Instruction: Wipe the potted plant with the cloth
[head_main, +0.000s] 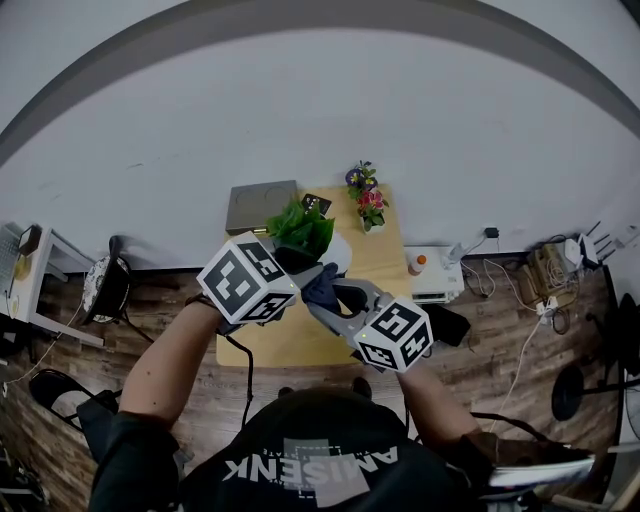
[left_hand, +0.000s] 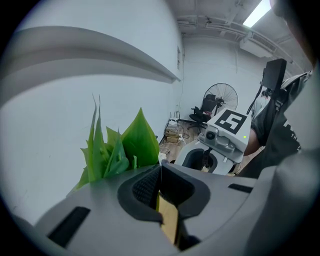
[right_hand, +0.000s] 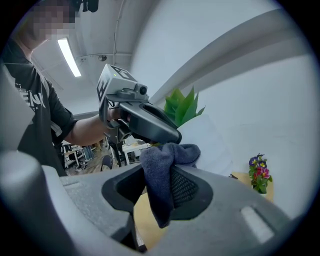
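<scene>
- Head view: the potted plant (head_main: 303, 228) stands on the wooden table (head_main: 290, 345), near the far edge and close to the grey box (head_main: 262, 205).
- A small pot of flowers (head_main: 367, 197) stands to its right, apart from it.
- The left gripper (head_main: 297, 260) points its tip into the green leaves.
- The right gripper (head_main: 325, 300) is just beside it and holds the dark blue cloth (head_main: 320, 283) right under the plant.
- Left gripper view: the left gripper (left_hand: 160, 172) has its fingers pressed together.
- A thin green leaf (left_hand: 158, 202) shows as a strip caught between them.
- The plant's (left_hand: 120, 147) other leaves stick up just past the tip.
- The right gripper (left_hand: 206, 161) faces this way from close by.
- Right gripper view: the right gripper (right_hand: 162, 182) pinches the cloth (right_hand: 167, 155), which bunches over the top and hangs down between the fingers.
- The tip of the left gripper (right_hand: 172, 136) touches the top of the cloth.
- The plant (right_hand: 182, 106) rises behind both, and the flowers (right_hand: 258, 172) are off to the right.
</scene>
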